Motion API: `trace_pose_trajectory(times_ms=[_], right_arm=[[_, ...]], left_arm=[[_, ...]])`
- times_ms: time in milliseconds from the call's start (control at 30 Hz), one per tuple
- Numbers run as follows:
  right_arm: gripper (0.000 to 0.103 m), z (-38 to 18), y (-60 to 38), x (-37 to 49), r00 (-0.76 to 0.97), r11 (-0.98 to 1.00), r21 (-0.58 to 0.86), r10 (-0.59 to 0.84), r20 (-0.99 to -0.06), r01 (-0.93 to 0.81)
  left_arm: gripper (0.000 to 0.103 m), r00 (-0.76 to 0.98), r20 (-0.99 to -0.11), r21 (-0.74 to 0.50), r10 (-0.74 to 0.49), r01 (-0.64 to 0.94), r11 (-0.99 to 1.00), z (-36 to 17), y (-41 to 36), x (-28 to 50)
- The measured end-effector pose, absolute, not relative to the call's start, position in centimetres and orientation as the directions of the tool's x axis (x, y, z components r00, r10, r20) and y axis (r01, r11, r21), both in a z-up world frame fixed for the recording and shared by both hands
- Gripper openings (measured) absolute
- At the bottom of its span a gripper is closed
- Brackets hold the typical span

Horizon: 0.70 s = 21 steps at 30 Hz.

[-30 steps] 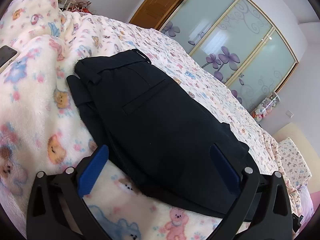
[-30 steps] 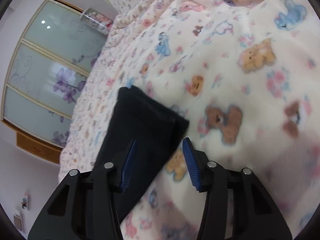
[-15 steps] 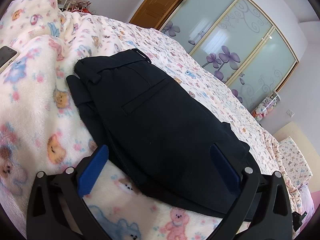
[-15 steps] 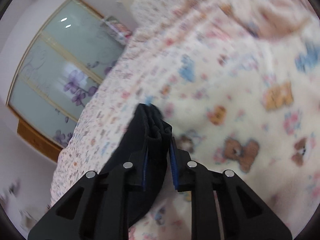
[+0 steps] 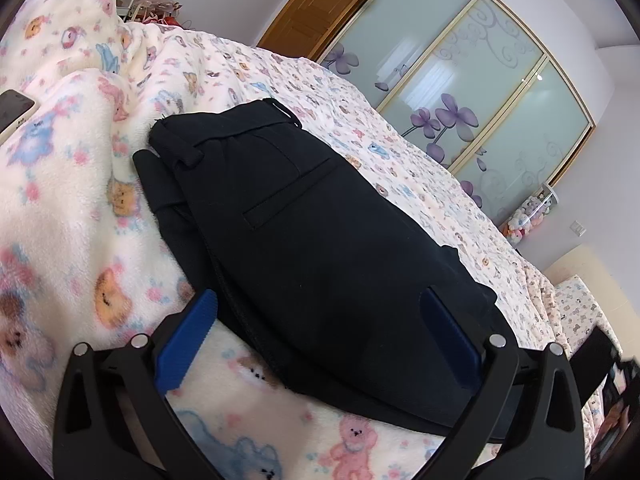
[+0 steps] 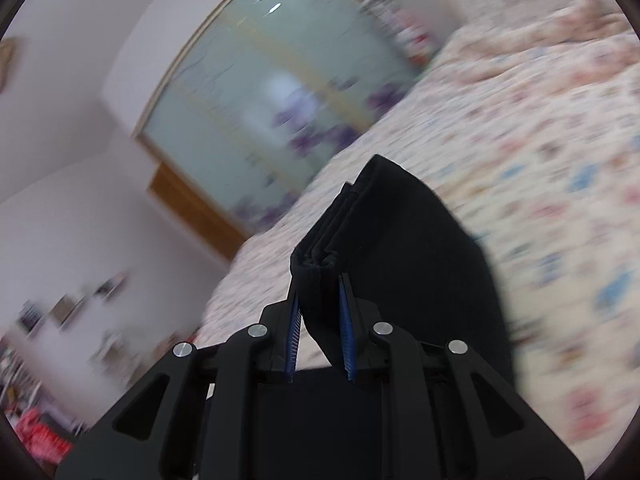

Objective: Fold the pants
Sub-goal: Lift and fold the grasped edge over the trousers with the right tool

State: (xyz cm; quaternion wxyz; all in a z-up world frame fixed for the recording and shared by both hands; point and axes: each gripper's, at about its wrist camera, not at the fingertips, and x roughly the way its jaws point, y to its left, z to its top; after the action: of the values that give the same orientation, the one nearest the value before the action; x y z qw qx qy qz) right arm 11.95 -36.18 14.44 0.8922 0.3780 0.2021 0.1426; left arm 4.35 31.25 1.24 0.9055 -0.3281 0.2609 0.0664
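Observation:
Black pants (image 5: 312,240) lie on the bear-print blanket (image 5: 68,208), waistband at the upper left and back pocket facing up. My left gripper (image 5: 316,312) hovers over their near part, wide open, blue pads (image 5: 188,332) on either side of the cloth without pressing it. In the right wrist view, my right gripper (image 6: 320,280) is shut on the bunched leg ends of the pants (image 6: 400,240), lifted off the bed. The held cloth hangs down past the right finger. That view is motion-blurred.
A phone (image 5: 12,110) lies on the blanket at the far left. Sliding wardrobe doors with purple flowers (image 5: 460,92) and a wooden door (image 5: 316,4) stand beyond the bed. Soft toys (image 5: 528,216) sit in the room's corner.
My right gripper closed on the leg ends and swung them up off the blanket, turning toward the wardrobe. The left gripper and the waist part stayed put.

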Motion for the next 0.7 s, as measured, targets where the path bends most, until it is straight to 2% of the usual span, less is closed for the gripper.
trace_pose_trajectory(times_ms=[133,200,233,333,433,533,567,633,667,700], right_arm=[[0.018,14.0,-28.1,14.6,0.784,0.615,0.758,0.573,-0.24,-0.218],[0.018,12.5,-23.6,15.5,0.722,0.607,0.751,0.639,-0.266,-0.26],[0.018,11.5,-21.4,15.9,0.691,0.622,0.736,0.656,-0.303,-0.268],[0.018,6.4,-15.3,16.5,0.566,0.698,0.677,0.664,-0.488,-0.234],[0.019,3.7,-13.6,15.7,0.534,0.744,0.627,0.635,-0.557,-0.23],[0.02,3.9,-12.5,14.3,0.541,0.804,0.516,0.586,-0.603,-0.295],[0.022,4.2,-11.9,14.0,0.538,0.83,0.452,0.557,-0.633,-0.327],[0.043,4.8,-10.9,13.5,0.52,0.847,0.366,0.527,-0.672,-0.386],[0.058,5.0,-10.4,12.7,0.502,0.84,0.328,0.527,-0.686,-0.432],[0.063,4.9,-10.0,11.7,0.5,0.836,0.296,0.521,-0.692,-0.462]], left_arm=[[0.101,0.856,-0.514,-0.562,-0.053,-0.289,0.775,1.3,31.2,4.3],[0.101,0.857,-0.513,-0.565,-0.056,-0.288,0.774,1.3,31.3,4.3],[0.101,0.857,-0.512,-0.565,-0.057,-0.286,0.774,1.3,31.3,4.3],[0.101,0.859,-0.509,-0.569,-0.063,-0.281,0.773,1.3,31.4,4.1],[0.101,0.859,-0.507,-0.573,-0.066,-0.279,0.771,1.2,31.4,4.1],[0.101,0.857,-0.512,-0.568,-0.064,-0.282,0.773,1.2,31.4,4.2],[0.101,0.855,-0.514,-0.567,-0.063,-0.283,0.774,1.2,31.4,4.2],[0.101,0.853,-0.518,-0.564,-0.062,-0.285,0.775,1.2,31.3,4.3],[0.101,0.853,-0.517,-0.564,-0.063,-0.284,0.775,1.2,31.4,4.3],[0.101,0.854,-0.516,-0.566,-0.065,-0.283,0.774,1.2,31.4,4.3]])
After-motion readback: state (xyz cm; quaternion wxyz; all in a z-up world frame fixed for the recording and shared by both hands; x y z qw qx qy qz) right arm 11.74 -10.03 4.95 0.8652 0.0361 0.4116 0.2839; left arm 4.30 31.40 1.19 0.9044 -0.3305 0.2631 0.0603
